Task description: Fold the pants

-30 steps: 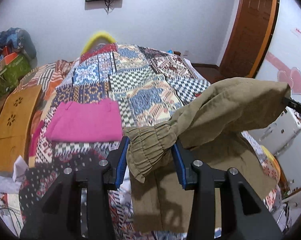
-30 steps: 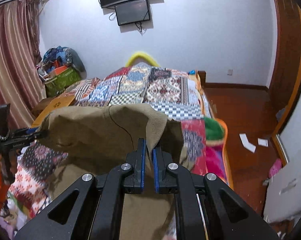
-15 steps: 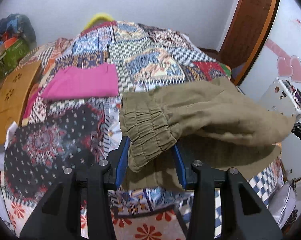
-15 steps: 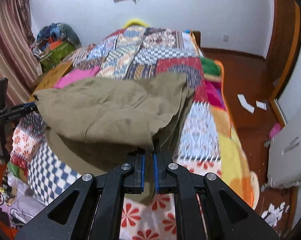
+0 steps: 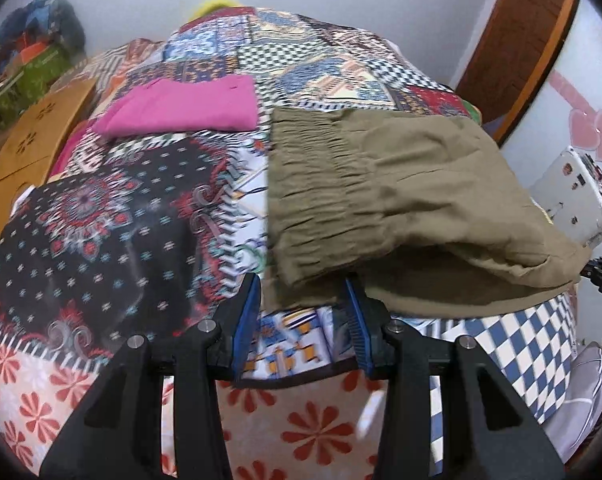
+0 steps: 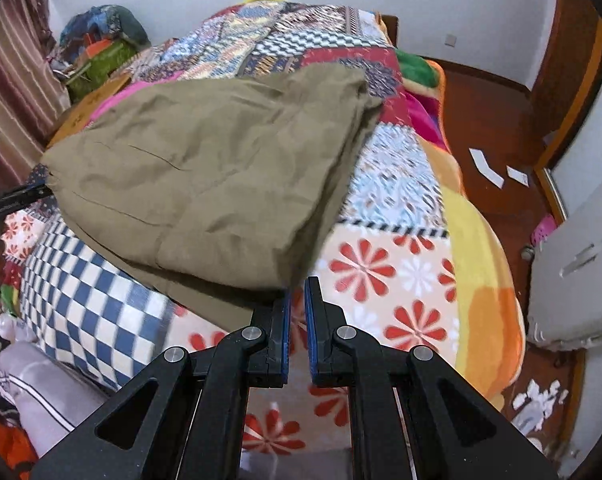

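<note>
The olive-brown pants [image 5: 381, 184] lie folded over on the patchwork quilt, elastic waistband toward the left. They also show in the right wrist view [image 6: 221, 168]. My left gripper [image 5: 305, 308] is open, its blue pads on either side of the waistband's near corner, which lies slack between them. My right gripper [image 6: 297, 308] has its jaws a narrow gap apart, right at the near edge of the folded cloth; nothing shows between the pads. Each gripper's tip shows at the frame edge of the other's view.
A folded pink garment [image 5: 181, 108] lies on the quilt beyond the pants on the left. A wooden board [image 5: 33, 148] leans at the bed's left side. White appliance [image 6: 573, 272] and wooden floor with paper scraps [image 6: 489, 168] lie right of the bed.
Both grippers lowered the pants from the air onto the quilt, folding them over. The left jaws now stand clear around the waistband and the right jaws have parted off the cloth edge.
</note>
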`<state>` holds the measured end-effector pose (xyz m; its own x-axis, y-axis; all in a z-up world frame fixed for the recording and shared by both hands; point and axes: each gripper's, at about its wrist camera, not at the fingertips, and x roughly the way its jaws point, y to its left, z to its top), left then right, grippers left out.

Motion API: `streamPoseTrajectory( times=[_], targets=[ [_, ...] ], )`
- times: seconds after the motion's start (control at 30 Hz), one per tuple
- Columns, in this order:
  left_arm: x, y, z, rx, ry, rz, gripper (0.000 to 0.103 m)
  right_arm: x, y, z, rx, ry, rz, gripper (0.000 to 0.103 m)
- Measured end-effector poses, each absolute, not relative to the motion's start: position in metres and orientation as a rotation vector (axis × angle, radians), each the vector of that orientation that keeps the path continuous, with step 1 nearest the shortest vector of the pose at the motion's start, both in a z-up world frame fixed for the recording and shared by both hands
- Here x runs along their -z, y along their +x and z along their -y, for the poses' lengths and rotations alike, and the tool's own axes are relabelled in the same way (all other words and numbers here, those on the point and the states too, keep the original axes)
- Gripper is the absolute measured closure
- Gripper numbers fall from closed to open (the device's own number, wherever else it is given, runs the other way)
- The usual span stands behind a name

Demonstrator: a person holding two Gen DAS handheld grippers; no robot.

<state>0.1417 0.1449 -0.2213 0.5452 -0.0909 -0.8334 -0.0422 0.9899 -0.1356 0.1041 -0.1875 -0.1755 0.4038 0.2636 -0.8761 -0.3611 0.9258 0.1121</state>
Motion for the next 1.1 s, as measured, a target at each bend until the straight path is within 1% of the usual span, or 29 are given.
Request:
streamPoseTrajectory(
  times=[0.17,0.33,0.4,0.47,0.53,0.63,0.77,0.83,0.87,0.9,0.93,0.97,1.03,1.1],
  targets=[
    [0.204,0.131,-0.162,-0.014,-0.164,-0.961,0.061,0.161,0.107,0.203,-0.317,-0.134,-1.067,0.097],
    [0.164,0.137,-0.163,-0.012,-0.168,-0.88,0.061,0.12,0.113,0.199,-0.307,-0.111,-0.969,0.096],
    [0.15,0.146,-0.154,0.006,-0.15,-0.852,0.061,0.109,0.115,0.187,-0.345,-0.089,-0.938,0.092],
    [0.145,0.155,-0.143,0.04,-0.149,-0.844,0.061,0.103,0.118,0.172,-0.394,-0.068,-0.914,0.079],
    [0.15,0.167,-0.128,0.084,-0.149,-0.865,0.061,0.108,0.119,0.152,-0.432,-0.079,-0.911,0.072],
    [0.169,0.177,-0.107,0.114,-0.115,-0.915,0.061,0.129,0.123,0.126,-0.474,-0.114,-0.953,0.072],
    [0.203,0.174,-0.094,0.124,-0.052,-0.982,0.06,0.172,0.12,0.114,-0.492,-0.188,-1.07,0.072],
    [0.216,0.169,-0.094,0.127,-0.04,-1.0,0.057,0.182,0.116,0.122,-0.493,-0.177,-1.09,0.072],
    [0.219,0.166,-0.093,0.124,-0.028,-0.996,0.054,0.183,0.114,0.13,-0.492,-0.153,-1.093,0.07],
    [0.22,0.162,-0.093,0.11,-0.002,-0.983,0.049,0.183,0.114,0.135,-0.488,-0.138,-1.099,0.068],
    [0.22,0.159,-0.094,0.105,0.008,-0.979,0.046,0.181,0.114,0.142,-0.483,-0.124,-1.103,0.064],
    [0.22,0.158,-0.096,0.107,0.011,-0.979,0.045,0.182,0.113,0.15,-0.481,-0.103,-1.109,0.059],
    [0.221,0.156,-0.102,0.111,0.004,-0.986,0.039,0.181,0.115,0.156,-0.482,-0.081,-1.123,0.054],
    [0.218,0.154,-0.108,0.114,0.003,-0.994,0.036,0.178,0.115,0.157,-0.46,-0.106,-1.126,0.054]
  ],
)
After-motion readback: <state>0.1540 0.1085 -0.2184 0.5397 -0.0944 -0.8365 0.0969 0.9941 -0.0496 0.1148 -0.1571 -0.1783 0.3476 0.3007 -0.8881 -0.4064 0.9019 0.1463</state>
